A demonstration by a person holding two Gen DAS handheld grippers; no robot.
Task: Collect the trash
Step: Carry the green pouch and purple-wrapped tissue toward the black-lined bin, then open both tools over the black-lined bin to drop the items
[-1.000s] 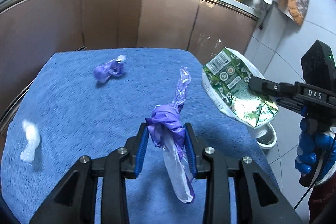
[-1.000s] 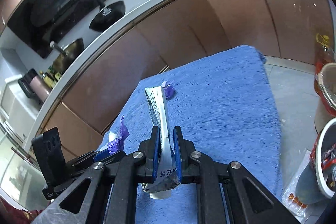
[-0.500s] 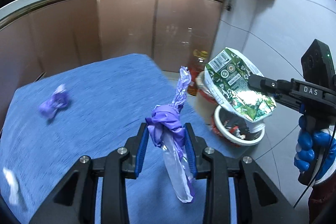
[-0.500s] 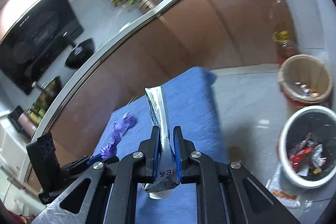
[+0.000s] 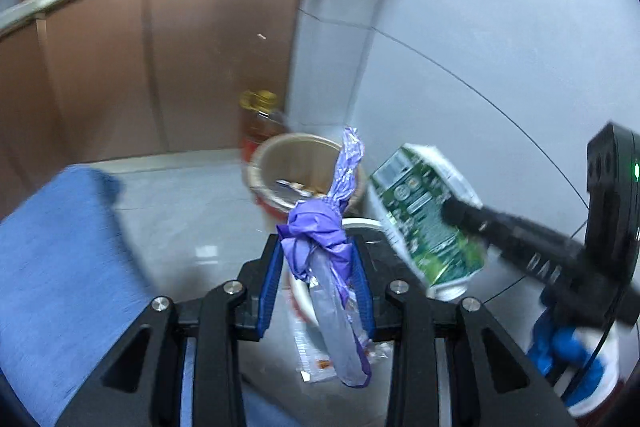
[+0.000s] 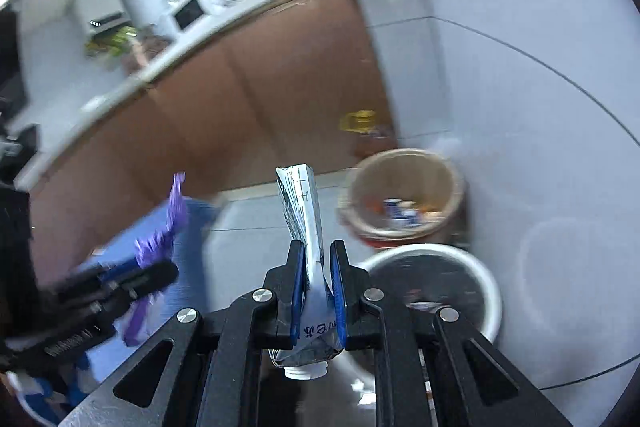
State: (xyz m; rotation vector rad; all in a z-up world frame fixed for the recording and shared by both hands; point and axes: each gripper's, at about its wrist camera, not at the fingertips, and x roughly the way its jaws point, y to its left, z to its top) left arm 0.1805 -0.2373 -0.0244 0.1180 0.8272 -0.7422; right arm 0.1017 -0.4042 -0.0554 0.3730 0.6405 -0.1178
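Note:
My left gripper point(image 5: 316, 275) is shut on a crumpled purple plastic wrapper point(image 5: 320, 239), which sticks up and hangs down between the blue pads. My right gripper point(image 6: 316, 279) is shut on a flattened green and white carton point(image 6: 304, 219), seen edge-on here and broadside point(image 5: 424, 223) in the left wrist view. Both grippers hang over the floor near two bins: a white-rimmed bin point(image 6: 480, 287) with trash inside and a tan bin point(image 6: 404, 195) behind it. In the right wrist view the left gripper point(image 6: 120, 283) with the purple wrapper point(image 6: 160, 239) shows at the left.
The blue-covered table point(image 5: 60, 267) lies to the left. A clear wrapper point(image 5: 308, 347) lies on the grey floor beside the white bin. A yellow-capped bottle point(image 5: 260, 107) stands behind the tan bin point(image 5: 296, 167), against brown cabinets point(image 5: 160, 67) and a grey tiled wall. A blue-gloved hand point(image 5: 568, 347) holds the right gripper.
Both grippers have swung right, away from the blue table and out over the floor by the bins. Each keeps its hold on its piece of trash. The other trash on the table has left view.

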